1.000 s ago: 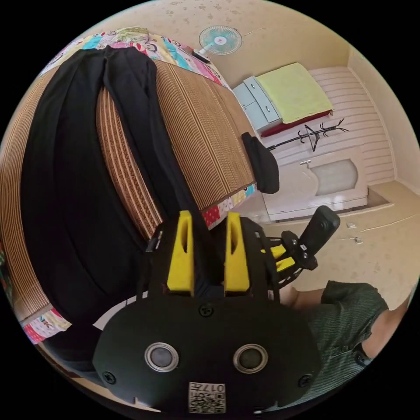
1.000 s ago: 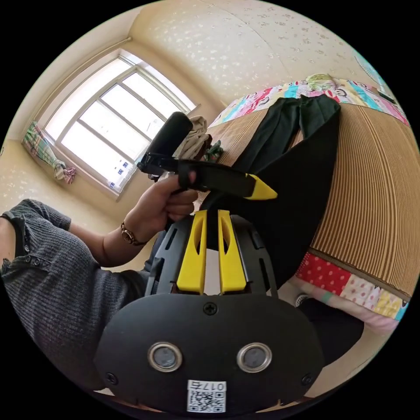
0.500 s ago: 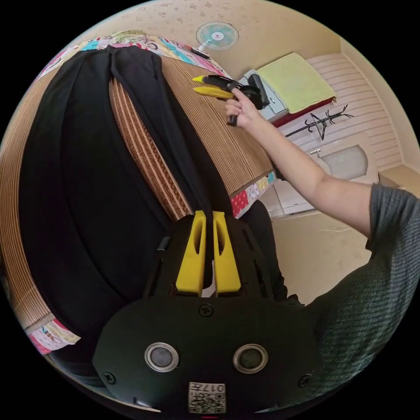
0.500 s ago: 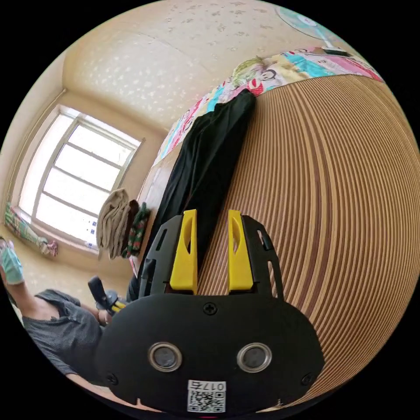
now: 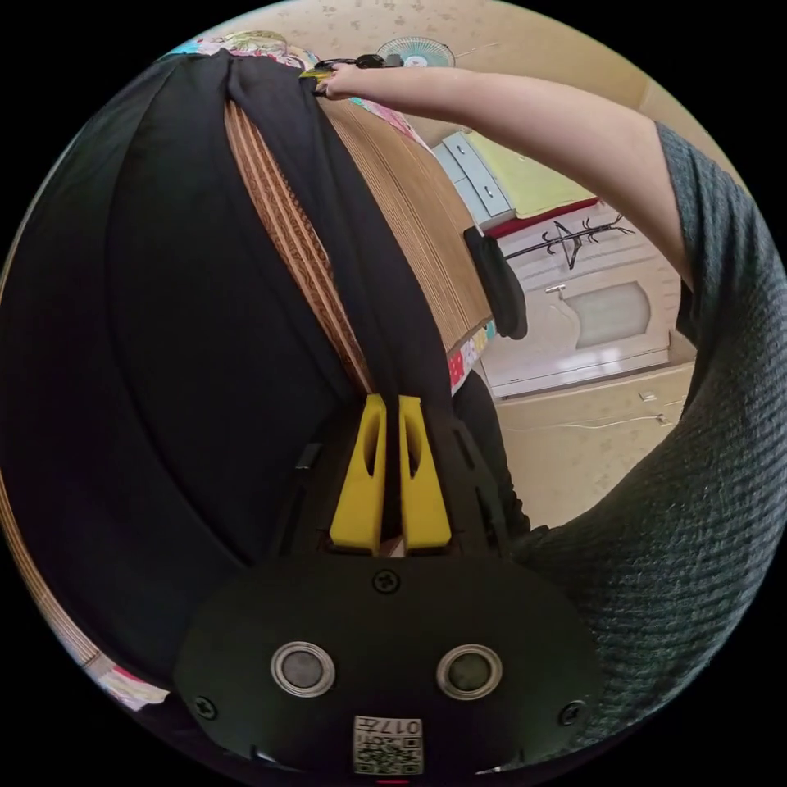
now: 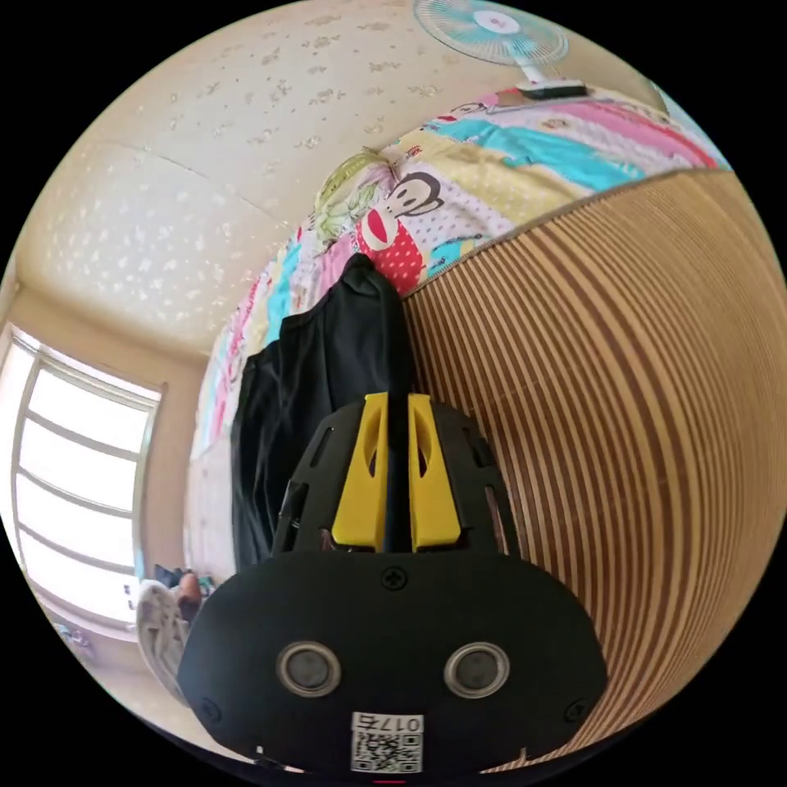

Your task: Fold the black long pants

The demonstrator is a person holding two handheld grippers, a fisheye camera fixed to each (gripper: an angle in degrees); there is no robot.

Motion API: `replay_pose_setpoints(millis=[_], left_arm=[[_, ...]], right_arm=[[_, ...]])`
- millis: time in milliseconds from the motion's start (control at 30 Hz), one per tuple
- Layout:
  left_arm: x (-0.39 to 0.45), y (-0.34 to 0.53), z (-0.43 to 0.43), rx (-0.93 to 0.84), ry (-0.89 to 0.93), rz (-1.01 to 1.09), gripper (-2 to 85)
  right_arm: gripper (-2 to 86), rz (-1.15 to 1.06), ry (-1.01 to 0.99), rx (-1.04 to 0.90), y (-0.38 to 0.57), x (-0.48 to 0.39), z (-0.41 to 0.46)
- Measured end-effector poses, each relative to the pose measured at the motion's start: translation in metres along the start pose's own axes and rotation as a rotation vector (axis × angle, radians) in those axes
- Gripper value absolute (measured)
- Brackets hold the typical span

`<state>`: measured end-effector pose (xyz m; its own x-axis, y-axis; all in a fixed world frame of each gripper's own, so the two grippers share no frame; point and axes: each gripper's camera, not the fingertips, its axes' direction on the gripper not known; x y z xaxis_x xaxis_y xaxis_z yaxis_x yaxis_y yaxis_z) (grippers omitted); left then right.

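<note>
The black long pants [image 5: 164, 311] lie stretched along a striped bamboo mat [image 5: 410, 205] on a bed, legs running away from the waist. My left gripper [image 5: 391, 402] is shut on the pants at the waist end, beside the nearer leg's edge. In the right gripper view the far leg [image 6: 328, 361] ends near the patchwork quilt [image 6: 459, 197], and my right gripper [image 6: 398, 402] is shut on its edge close to the hem. In the left gripper view the person's arm [image 5: 525, 106] reaches across to that far hem, holding the right gripper [image 5: 328, 70].
A fan [image 6: 492, 25] stands behind the bed. A drawer chest [image 5: 475, 176] with a yellow cloth, a coat rack [image 5: 574, 242] and a white cabinet [image 5: 607, 328] stand by the wall. A black cushion [image 5: 500, 283] sits at the mat's corner. A window [image 6: 65, 484] lies beyond the pants.
The right gripper went from open above the mat to the far leg's hem and shut on it. The left gripper stayed shut on the waist, and its camera came closer to the pants.
</note>
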<state>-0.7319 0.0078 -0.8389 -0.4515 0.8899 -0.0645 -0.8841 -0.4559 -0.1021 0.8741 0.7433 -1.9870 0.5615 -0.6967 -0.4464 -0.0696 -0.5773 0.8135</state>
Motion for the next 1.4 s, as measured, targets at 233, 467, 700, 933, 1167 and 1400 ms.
replay_pose_setpoints(millis=[233, 467, 700, 933, 1167, 1400], left_arm=[[-0.003, 0.053, -0.089, 0.203, 0.31, 0.011, -0.7], [-0.051, 0.117, -0.126, 0.359, -0.003, -0.353, -0.2], [-0.056, 0.094, -0.101, 0.3, -0.085, -0.33, 0.6], [-0.041, 0.059, -0.07, 0.226, -0.18, -0.304, 0.8], [-0.021, 0.032, -0.039, 0.113, -0.305, -0.256, 1.1], [-0.003, 0.009, -0.015, 0.033, -0.406, -0.235, 0.5]], right_arm=[[3.3, -0.598, 0.423, 0.271, 0.086, -0.2, 0.021], [3.5, -0.564, 0.06, -0.091, 0.127, -0.303, 0.149], [6.5, -0.601, -0.157, -0.128, 0.242, -0.235, 0.095], [4.3, -0.641, -0.102, -0.387, 0.448, -0.083, -0.019], [8.7, -0.419, -0.054, -0.379, 0.607, -0.013, -0.081], [8.8, -0.369, 0.086, -0.235, 0.624, -0.013, -0.098]])
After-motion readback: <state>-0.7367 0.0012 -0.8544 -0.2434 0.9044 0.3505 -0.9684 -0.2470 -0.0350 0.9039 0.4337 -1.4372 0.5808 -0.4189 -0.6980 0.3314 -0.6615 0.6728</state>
